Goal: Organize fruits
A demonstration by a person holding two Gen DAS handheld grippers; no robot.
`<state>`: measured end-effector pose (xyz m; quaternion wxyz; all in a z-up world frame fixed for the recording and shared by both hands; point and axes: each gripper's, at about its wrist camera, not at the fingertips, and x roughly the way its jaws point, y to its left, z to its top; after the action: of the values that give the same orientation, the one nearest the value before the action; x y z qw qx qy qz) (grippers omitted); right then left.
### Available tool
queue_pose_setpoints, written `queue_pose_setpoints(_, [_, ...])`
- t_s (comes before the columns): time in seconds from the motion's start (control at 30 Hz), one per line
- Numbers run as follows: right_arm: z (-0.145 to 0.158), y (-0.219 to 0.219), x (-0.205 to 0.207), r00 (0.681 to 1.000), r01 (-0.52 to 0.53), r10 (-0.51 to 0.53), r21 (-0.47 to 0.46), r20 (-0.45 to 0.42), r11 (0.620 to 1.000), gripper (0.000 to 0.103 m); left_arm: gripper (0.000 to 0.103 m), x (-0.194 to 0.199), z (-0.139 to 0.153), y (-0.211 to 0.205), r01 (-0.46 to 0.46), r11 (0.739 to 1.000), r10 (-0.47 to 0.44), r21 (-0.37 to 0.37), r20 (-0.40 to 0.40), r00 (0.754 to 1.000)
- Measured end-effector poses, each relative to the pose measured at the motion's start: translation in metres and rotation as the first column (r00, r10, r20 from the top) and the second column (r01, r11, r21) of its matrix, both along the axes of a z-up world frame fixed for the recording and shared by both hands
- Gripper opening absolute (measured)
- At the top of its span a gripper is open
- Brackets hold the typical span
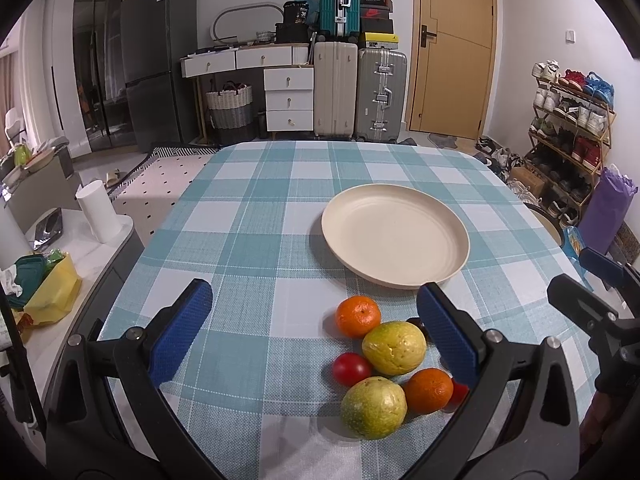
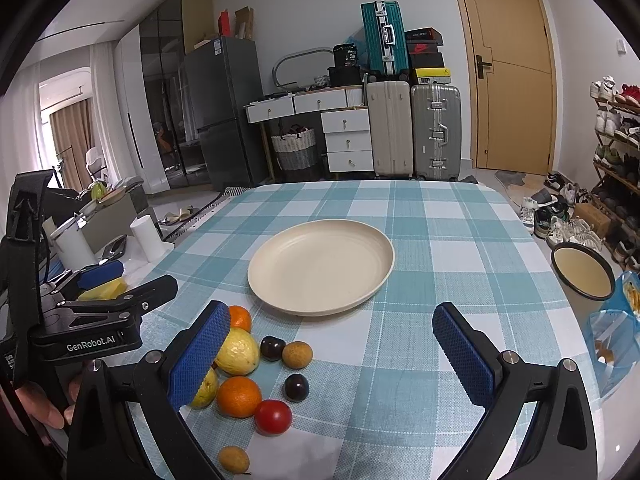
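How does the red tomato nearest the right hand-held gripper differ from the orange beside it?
The tomato is red, smooth and glossy; the orange is orange with a duller, dimpled skin. The tomato looks smaller than the orange. The tomato lies nearer the camera; the orange sits just behind it, closer to the yellow-green fruit. Both are round, lie on the checked tablecloth and are not yet on the plate.

Both wrist views low, forward, sharing plate [image 1: 395, 236].
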<state>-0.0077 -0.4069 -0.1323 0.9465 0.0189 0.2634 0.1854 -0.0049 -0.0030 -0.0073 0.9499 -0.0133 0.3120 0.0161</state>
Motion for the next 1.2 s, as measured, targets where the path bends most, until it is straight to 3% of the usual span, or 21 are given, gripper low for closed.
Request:
queue_pose_setpoints(0.6, [-0.003, -0.002, 0.001, 1.0, 0.01, -0.01, 0.003, -0.014, 1.0, 0.103, 0.103, -0.002, -0.007, 0.006, 0.019, 0.999, -0.02, -0.027, -0.024, 1.0])
queue_pose_setpoints(1.2, [-0.008, 0.003, 0.004, 0.999, 0.002, -0.002, -0.003, -0.034, 1.0, 0.103, 0.1, -0.009, -0.056, 0.032, 0.096, 0.977, -0.121, -0.189, -0.123, 0.985])
